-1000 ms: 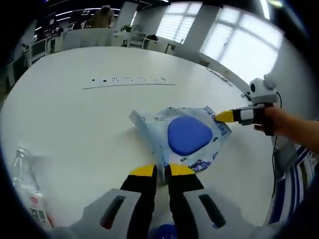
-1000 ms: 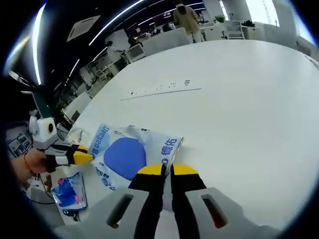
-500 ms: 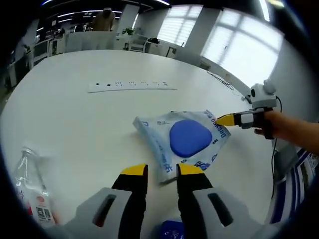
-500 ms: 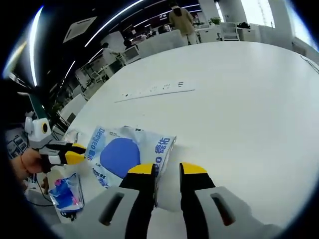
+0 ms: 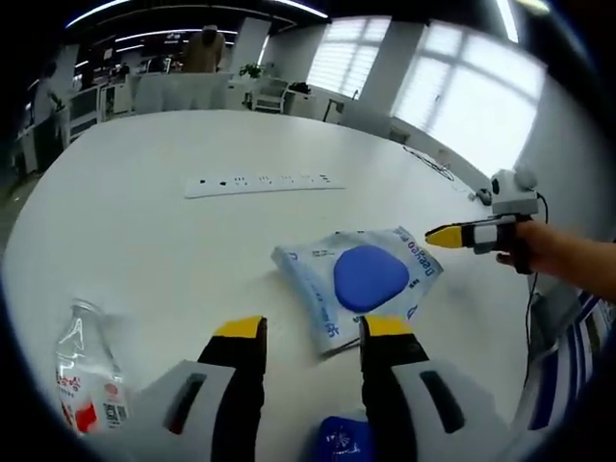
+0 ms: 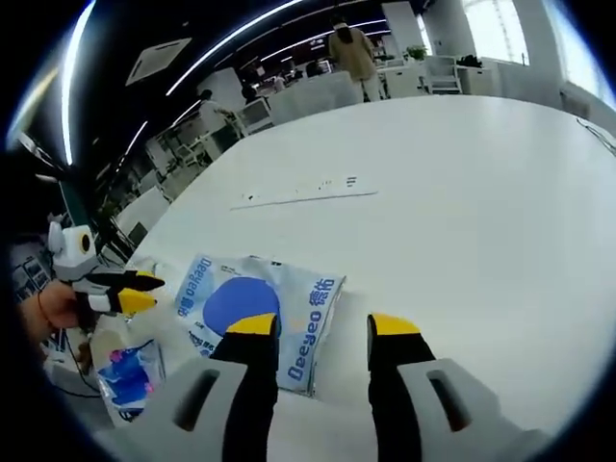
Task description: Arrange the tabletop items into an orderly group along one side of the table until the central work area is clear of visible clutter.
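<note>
The scene was an open-plan office, with a broad, smooth white table under bright windows. The left gripper stood with its yellow-tipped jaws spread wide and empty, just short of a flat, crinkly white plastic pack with a blue oval on its face. The right gripper was likewise wide open and held nothing, with the same pack beside its left jaw. Near the table edge stood a clear plastic bottle with a red label; a small blue packet lay close by. A long white power strip lay farther off. The slick film could probably slip from a pinch, and the light bottle could tip if nudged.
</note>
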`<action>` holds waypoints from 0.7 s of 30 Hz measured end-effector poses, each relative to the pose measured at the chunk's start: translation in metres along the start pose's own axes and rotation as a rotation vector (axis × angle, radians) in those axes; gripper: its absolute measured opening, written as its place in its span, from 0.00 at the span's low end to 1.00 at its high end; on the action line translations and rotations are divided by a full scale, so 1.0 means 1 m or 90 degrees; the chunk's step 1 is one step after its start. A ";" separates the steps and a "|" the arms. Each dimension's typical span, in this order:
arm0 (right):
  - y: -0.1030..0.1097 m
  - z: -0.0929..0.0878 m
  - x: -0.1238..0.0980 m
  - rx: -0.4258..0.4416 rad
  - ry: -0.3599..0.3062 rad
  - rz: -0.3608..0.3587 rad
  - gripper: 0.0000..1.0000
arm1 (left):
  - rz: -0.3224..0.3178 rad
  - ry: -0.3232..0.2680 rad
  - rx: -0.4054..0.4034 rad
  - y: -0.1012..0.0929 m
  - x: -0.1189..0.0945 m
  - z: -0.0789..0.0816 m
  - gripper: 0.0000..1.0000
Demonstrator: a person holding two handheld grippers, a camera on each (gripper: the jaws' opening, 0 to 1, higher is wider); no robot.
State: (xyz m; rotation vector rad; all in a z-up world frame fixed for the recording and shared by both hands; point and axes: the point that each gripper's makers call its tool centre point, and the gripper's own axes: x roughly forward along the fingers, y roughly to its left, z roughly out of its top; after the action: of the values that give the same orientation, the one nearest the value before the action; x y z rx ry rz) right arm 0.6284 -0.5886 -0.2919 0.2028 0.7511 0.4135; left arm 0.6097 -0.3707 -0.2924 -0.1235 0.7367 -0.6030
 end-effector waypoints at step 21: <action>0.045 0.028 -0.030 -0.042 -0.067 0.049 0.50 | 0.029 -0.046 -0.011 0.015 -0.050 0.020 0.56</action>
State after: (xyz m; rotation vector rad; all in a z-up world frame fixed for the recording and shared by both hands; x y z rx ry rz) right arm 0.6150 -0.5615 -0.2390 0.1902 0.6266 0.4959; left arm 0.6011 -0.3320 -0.2521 -0.1434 0.6729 -0.5461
